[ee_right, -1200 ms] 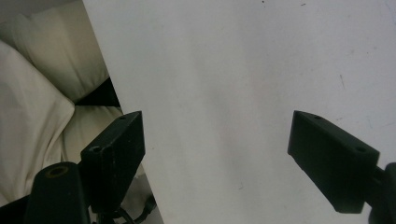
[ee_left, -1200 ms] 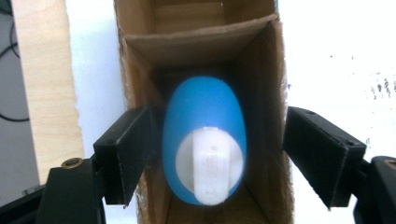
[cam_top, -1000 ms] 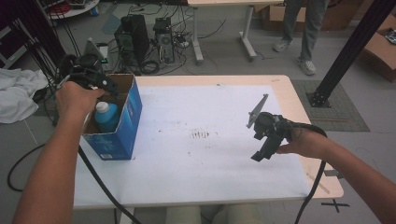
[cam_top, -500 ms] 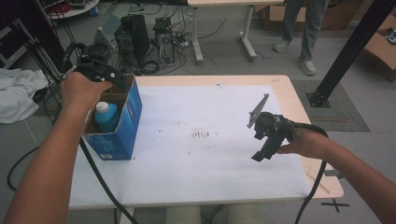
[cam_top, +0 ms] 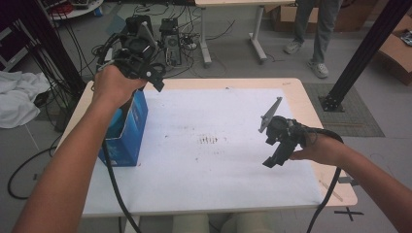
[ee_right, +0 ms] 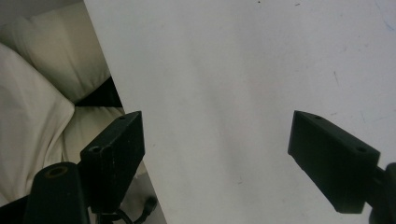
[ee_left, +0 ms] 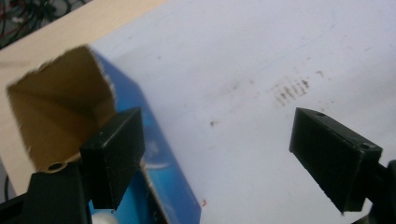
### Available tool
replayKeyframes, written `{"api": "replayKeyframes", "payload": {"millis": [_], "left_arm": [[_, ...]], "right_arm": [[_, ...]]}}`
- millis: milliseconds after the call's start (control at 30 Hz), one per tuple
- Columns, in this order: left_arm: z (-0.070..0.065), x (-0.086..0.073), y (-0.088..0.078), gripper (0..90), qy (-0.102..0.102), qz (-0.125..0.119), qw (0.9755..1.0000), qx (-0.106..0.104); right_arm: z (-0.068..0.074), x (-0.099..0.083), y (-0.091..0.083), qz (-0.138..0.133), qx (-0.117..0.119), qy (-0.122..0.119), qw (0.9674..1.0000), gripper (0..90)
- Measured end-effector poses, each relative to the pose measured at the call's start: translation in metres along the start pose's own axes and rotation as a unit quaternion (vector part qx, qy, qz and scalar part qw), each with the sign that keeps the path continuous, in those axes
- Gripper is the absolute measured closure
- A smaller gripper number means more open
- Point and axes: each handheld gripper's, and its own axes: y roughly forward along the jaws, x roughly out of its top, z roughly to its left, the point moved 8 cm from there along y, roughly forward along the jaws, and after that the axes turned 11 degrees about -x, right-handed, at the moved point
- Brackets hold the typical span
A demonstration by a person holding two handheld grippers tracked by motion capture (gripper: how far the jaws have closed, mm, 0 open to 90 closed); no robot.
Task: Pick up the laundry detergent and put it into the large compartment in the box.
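— The left gripper?
— Above the blue box's far end, its jaws spread wide after just opening, nothing between them.
— The right gripper?
— Jaws wide apart, empty, over the white table.

The blue box stands open-topped at the table's left edge and is the sole obstacle on the surface. The white sheet from the box across to the right edge lies flat and bare, passable at any height. The left gripper hangs above the box's far end, the right gripper over the sheet's right side.
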Motion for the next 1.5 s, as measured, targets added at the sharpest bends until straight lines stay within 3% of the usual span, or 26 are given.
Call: {"api": "replayKeyframes", "payload": {"millis": [100,133,200,233,267,500,533,667,700,733,800,867,900,967,1033,1200,1267,1333,1367,1500], "left_arm": [[-0.014,0.008,0.005,19.0,0.031,0.006,0.9994,-0.011],[-0.014,0.008,0.005,19.1,0.031,0.006,0.9994,-0.011],[-0.028,0.015,0.011,19.2,0.065,0.015,0.9974,-0.025],[-0.028,0.015,0.011,19.2,0.065,0.015,0.9974,-0.025],[-0.036,0.018,0.015,19.2,0.081,0.018,0.9961,-0.030],[-0.058,0.023,0.030,19.5,0.143,0.039,0.9877,-0.050],[-0.058,0.023,0.030,19.5,0.143,0.039,0.9877,-0.050],[-0.069,0.025,0.037,19.5,0.181,0.044,0.9804,-0.065],[-0.069,0.025,0.037,19.5,0.181,0.044,0.9804,-0.065],[-0.072,0.026,0.041,19.4,0.197,0.047,0.9769,-0.067],[-0.075,0.025,0.043,19.4,0.200,0.050,0.9761,-0.069],[-0.082,0.027,0.050,19.4,0.217,0.056,0.9721,-0.070],[-0.082,0.027,0.050,19.4,0.217,0.056,0.9721,-0.070],[-0.089,0.029,0.058,19.4,0.230,0.064,0.9684,-0.071],[-0.093,0.031,0.062,19.5,0.237,0.069,0.9664,-0.071],[-0.098,0.037,0.070,19.4,0.243,0.076,0.9644,-0.071],[-0.102,0.042,0.074,19.4,0.256,0.080,0.9606,-0.073],[-0.104,0.042,0.076,19.4,0.259,0.082,0.9595,-0.076],[-0.106,0.043,0.079,19.4,0.269,0.089,0.9562,-0.075],[-0.108,0.045,0.084,19.6,0.272,0.095,0.9545,-0.076]], "right_arm": [[-0.001,-0.001,0.000,-0.001,-0.001,0.001,1.0000,18.5],[-0.001,-0.001,-0.001,0.000,-0.002,0.002,1.0000,18.5],[-0.002,-0.001,-0.001,0.001,0.000,0.002,1.0000,18.5],[-0.002,-0.001,-0.001,0.001,0.000,0.002,1.0000,18.5],[-0.002,-0.001,-0.001,0.000,-0.001,0.002,1.0000,18.5],[-0.003,0.001,-0.001,0.000,-0.002,0.003,1.0000,18.5],[-0.003,0.001,-0.001,0.000,-0.002,0.003,1.0000,18.5],[-0.004,0.002,0.000,0.001,-0.002,0.004,1.0000,18.5],[-0.004,0.002,0.000,0.001,-0.002,0.004,1.0000,18.5],[-0.005,0.003,0.000,0.000,-0.001,0.003,1.0000,18.5],[-0.005,0.003,0.000,0.000,-0.001,0.004,1.0000,18.5],[-0.006,0.003,0.001,0.001,0.000,0.004,1.0000,18.5],[-0.006,0.003,0.001,0.001,0.000,0.004,1.0000,18.5],[-0.007,0.004,0.000,0.001,0.000,0.007,1.0000,18.5],[-0.008,0.004,0.000,0.002,0.000,0.008,1.0000,18.5],[-0.009,0.004,0.001,0.002,0.000,0.008,1.0000,18.5],[-0.010,0.004,0.001,0.001,0.001,0.008,1.0000,18.5],[-0.010,0.004,0.001,0.003,0.001,0.007,1.0000,18.5],[-0.011,0.003,0.001,0.004,0.002,0.010,0.9999,18.5],[-0.011,0.003,0.001,0.004,0.003,0.008,1.0000,18.6]]}}
